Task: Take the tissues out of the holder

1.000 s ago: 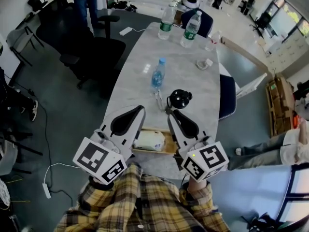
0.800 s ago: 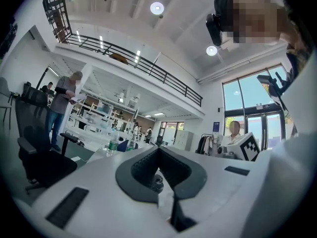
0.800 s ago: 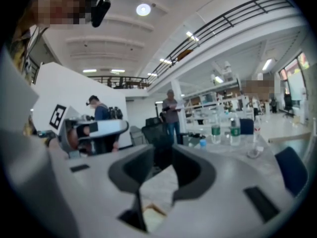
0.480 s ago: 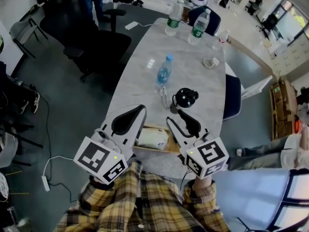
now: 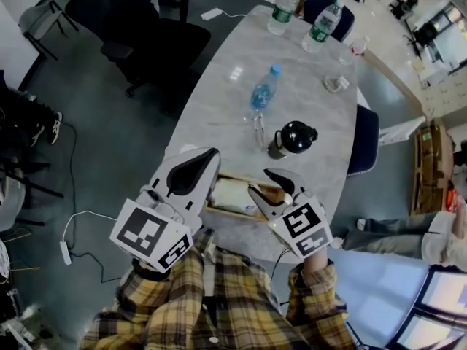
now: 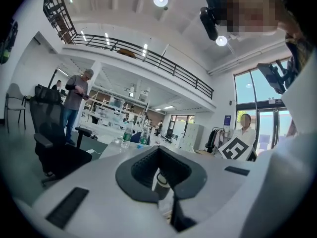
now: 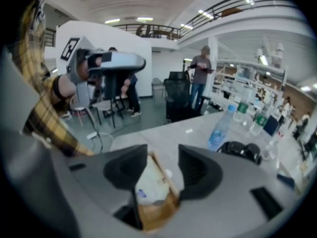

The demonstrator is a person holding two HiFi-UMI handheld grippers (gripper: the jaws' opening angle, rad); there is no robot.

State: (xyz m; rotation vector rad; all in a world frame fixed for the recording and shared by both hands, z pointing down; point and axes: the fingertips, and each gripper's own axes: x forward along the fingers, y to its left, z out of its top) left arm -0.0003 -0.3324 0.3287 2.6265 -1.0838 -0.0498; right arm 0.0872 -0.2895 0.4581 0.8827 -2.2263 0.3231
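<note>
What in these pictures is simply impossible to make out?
- Holder: its left end, in the head view, lies under the left gripper.
- Tissues: the print on the pack, in the right gripper view, is blurred.
- Far bottles: their labels, in the head view, are too small to read.

The right claw (image 5: 268, 187) has dipped toward the holder (image 5: 232, 214), jaws opening.

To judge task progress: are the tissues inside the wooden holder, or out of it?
Inside. The tissues lie within the wooden holder, just below the open right gripper.
</note>
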